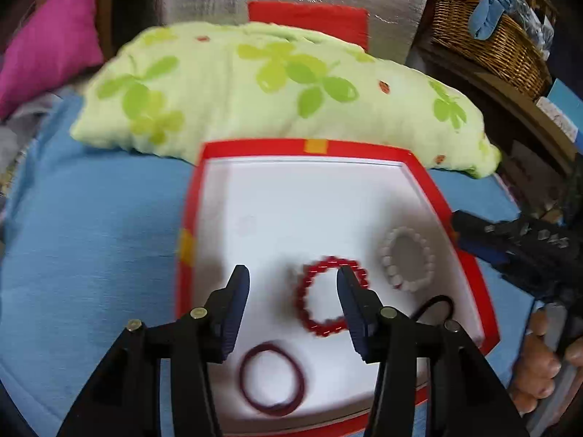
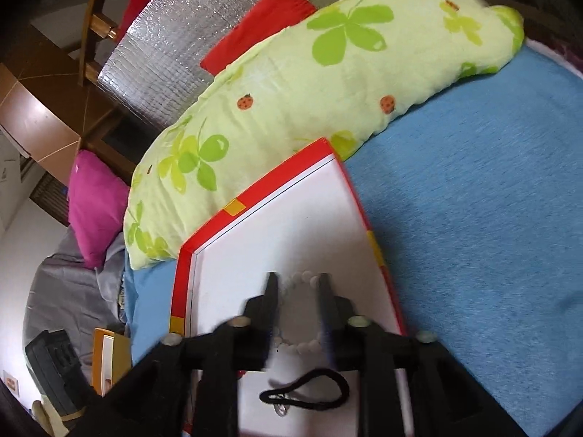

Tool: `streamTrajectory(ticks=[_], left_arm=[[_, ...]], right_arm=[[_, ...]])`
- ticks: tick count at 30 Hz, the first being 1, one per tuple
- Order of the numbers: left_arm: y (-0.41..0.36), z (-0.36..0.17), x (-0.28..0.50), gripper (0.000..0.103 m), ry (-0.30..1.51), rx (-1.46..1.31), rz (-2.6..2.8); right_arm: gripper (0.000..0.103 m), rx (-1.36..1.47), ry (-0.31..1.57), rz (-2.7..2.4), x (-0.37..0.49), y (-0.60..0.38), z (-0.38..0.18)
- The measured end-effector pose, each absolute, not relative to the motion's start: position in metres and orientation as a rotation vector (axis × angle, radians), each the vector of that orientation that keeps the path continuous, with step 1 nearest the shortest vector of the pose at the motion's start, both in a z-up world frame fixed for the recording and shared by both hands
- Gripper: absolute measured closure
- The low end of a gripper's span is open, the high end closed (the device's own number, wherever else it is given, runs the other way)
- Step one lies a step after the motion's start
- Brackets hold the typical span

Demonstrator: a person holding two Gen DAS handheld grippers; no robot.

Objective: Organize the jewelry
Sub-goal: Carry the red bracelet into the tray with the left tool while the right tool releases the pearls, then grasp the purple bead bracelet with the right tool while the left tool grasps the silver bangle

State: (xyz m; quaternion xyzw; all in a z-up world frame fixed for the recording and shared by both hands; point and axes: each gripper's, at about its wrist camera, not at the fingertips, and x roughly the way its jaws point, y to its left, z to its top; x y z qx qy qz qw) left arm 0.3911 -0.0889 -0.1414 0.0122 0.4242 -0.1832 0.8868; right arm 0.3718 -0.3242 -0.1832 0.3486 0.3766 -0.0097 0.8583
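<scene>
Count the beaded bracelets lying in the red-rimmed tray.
2. The red beaded bracelet lies mid-tray, partly behind one finger of the left gripper. The white beaded bracelet lies to its right near the tray rim. The grippers may hide more.

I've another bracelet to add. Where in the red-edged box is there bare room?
The far half of the box, toward the green pillow, is bare. The near half is crowded: red bracelet, white bracelet, dark red band, black cord.
</scene>
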Motion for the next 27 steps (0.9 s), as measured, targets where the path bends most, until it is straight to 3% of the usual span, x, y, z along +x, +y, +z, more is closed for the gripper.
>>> streamTrajectory(ticks=[1, 2, 16, 23, 27], left_arm=[[-0.084, -0.137, 0.387, 0.052, 0.869, 0.035, -0.365], [-0.08, -0.134, 0.384, 0.051, 0.858, 0.041, -0.351], [-0.007, -0.116, 0.306, 0.043, 0.772, 0.162, -0.183], [0.017, -0.128, 0.27, 0.043, 0.834, 0.114, -0.212], [0.023, -0.134, 0.254, 0.036, 0.853, 0.109, -0.226]], right_arm=[[0.056, 0.731, 0.782, -0.021, 0.367, -0.325, -0.18], [0.054, 0.724, 0.773, -0.022, 0.364, -0.325, -0.176], [0.054, 0.553, 0.758, 0.054, 0.292, -0.306, -0.141], [0.054, 0.555, 0.817, 0.085, 0.253, -0.298, -0.148], [0.054, 0.534, 0.868, 0.109, 0.226, -0.288, -0.158]])
